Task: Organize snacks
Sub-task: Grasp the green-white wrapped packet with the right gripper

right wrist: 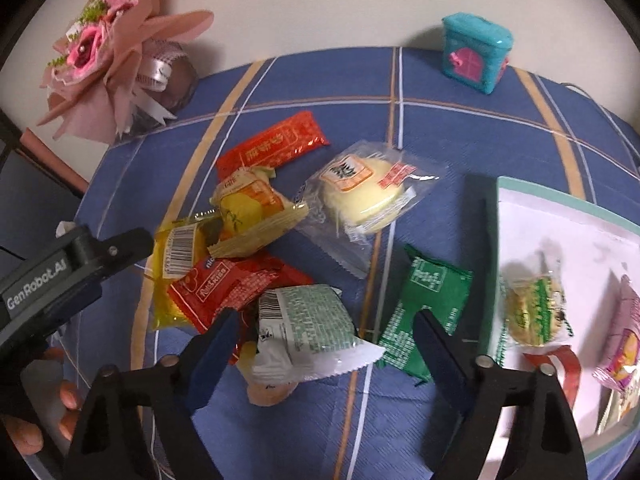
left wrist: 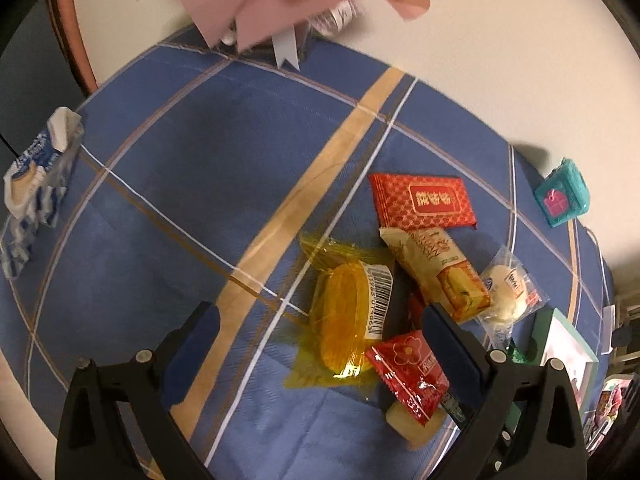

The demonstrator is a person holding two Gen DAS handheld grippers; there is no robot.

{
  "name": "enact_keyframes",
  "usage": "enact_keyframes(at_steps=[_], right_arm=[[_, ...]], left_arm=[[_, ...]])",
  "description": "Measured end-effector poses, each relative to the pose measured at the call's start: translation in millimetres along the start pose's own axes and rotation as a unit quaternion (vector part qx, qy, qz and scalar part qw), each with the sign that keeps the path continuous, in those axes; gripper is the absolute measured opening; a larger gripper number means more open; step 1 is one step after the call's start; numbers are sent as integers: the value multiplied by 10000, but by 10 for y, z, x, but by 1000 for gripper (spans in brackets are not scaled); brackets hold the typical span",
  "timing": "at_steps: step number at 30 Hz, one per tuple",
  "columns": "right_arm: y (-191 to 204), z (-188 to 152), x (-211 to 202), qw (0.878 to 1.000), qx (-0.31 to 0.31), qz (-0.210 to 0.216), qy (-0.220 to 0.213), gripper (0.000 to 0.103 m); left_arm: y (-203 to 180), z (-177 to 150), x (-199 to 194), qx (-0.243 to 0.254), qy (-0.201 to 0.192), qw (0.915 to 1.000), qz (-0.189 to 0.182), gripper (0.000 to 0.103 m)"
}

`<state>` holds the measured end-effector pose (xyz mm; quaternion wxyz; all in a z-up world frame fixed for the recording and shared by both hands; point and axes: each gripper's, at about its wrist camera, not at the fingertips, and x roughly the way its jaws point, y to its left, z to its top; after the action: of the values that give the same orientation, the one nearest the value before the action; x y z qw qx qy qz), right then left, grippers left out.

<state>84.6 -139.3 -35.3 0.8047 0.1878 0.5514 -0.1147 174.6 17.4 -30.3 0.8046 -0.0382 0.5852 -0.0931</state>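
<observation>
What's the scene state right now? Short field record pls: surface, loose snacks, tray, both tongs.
surface: blue plaid cloth over a table
loose snacks: yellow jelly pack, red flat packet, clear-wrapped pale bun, green packet, white-green wrapper, bunched mid-cloth
tray: white tray at right edge, a few snacks already inside
left tongs: open, over the jelly pack, nothing gripped
right tongs: open, straddling the white-green wrapper, pads not pressing
other: pink bouquet, teal toy box at the far edge
</observation>
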Motion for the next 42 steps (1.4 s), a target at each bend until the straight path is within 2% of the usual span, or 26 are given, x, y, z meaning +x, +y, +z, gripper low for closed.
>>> enact_keyframes(at_steps=[2, 10, 13, 17, 23, 32, 42], right_arm=[[-13, -2, 58, 10000, 21, -6, 79, 80], [64, -31, 133, 9996, -192, -146, 118, 74], [93, -36, 137, 9994, -249, -177, 160, 71], [99, -36, 148, 9995, -233, -84, 221, 70], [195, -46, 210, 9985, -392, -80, 362, 69], [253, -113, 421, 9967, -477, -109, 644, 68], [320, -115, 531, 9969, -533, -228, 541, 68]], left_arm=[[-32, -3, 86, 17, 73, 10000, -7, 100], [-161, -49, 321, 87, 337, 9994, -43, 92], [-141, -57, 359, -24, 389, 9992, -82, 73], [-82, -62, 390, -101, 444, 9990, 9, 58], [14, -55, 355, -209, 426, 9987, 173, 55], [-51, -100, 423, 59, 575, 9974, 424, 55], [7, -142, 500, -76, 535, 9977, 413, 55]])
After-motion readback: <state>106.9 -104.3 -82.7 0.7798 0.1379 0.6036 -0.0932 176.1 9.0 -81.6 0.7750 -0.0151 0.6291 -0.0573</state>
